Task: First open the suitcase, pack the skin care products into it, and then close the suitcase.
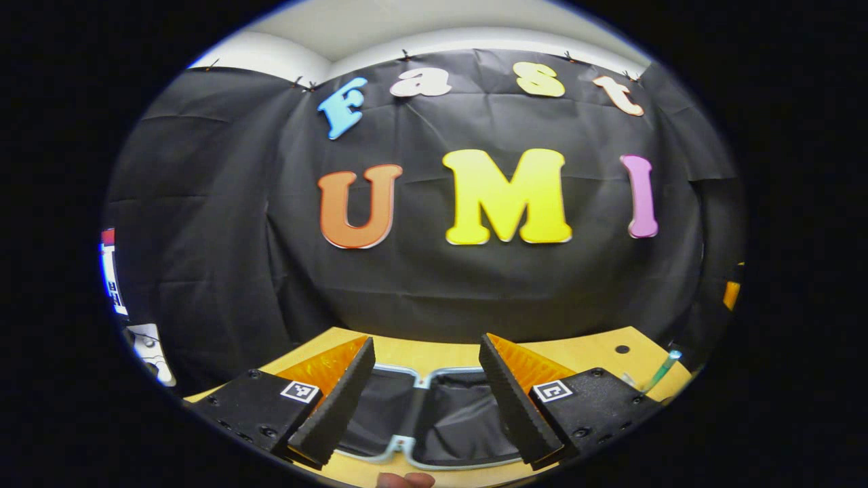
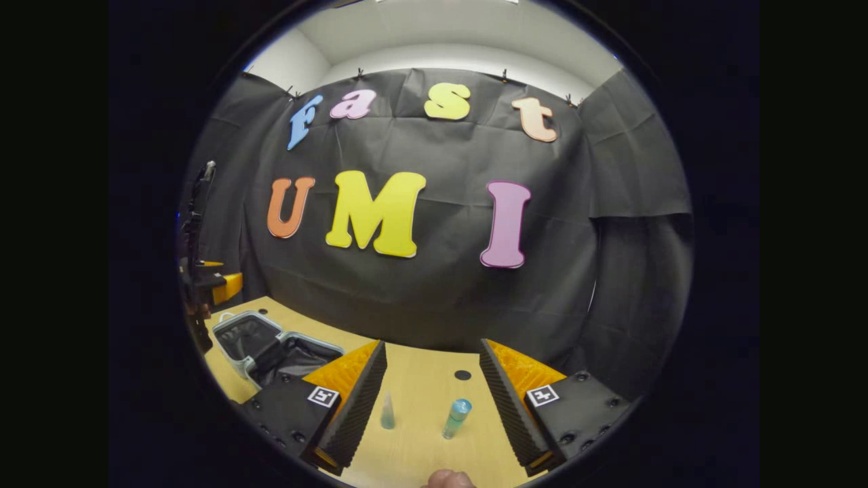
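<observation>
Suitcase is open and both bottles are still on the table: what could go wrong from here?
1. The two bottles stand upright and close together between the right hand-held gripper's open fingers; closing on one may knock the other over.
2. The slim clear bottle looks narrow and tapered, so it might slip from the pads.
3. The suitcase lies open flat under the left hand-held gripper; a bottle left across the middle hinge could block closing.

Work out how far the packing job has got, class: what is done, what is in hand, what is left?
Done: the suitcase lies open on the table. In hand: nothing; the left gripper and right gripper are open. Left: the two skin care bottles stand on the table and need packing; then close the suitcase.
</observation>
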